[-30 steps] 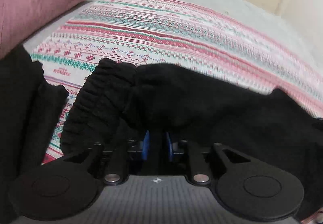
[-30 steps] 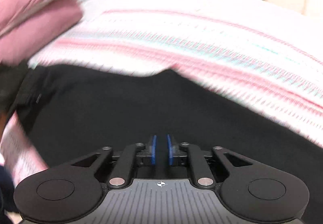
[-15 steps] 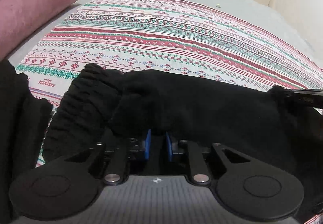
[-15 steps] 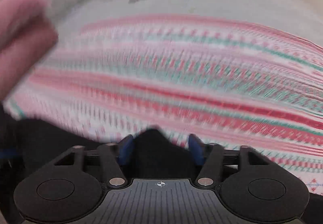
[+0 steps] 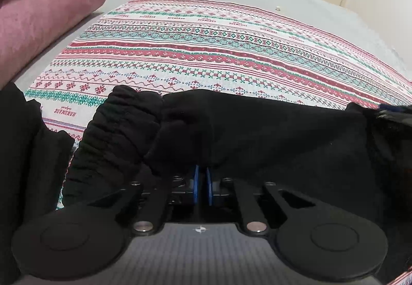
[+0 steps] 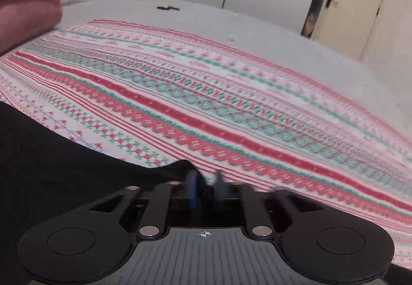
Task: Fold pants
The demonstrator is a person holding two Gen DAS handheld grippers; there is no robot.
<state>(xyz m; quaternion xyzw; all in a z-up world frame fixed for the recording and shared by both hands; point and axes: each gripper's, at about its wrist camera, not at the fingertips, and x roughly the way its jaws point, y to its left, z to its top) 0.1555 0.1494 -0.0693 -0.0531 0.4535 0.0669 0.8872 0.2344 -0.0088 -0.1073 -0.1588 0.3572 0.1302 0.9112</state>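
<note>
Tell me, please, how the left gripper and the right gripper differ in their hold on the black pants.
The left gripper has its pads nearly together, clamped on the black pants; the right gripper has its pads wider apart and blurred, so its grip is unclear. Fabric bunches over the left gripper's tips; only a corner reaches the right gripper. Both have blue pads.

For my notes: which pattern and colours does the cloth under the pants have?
The cloth has horizontal bands of red, green and white knit-style motifs; clearest in the left wrist view.
</note>
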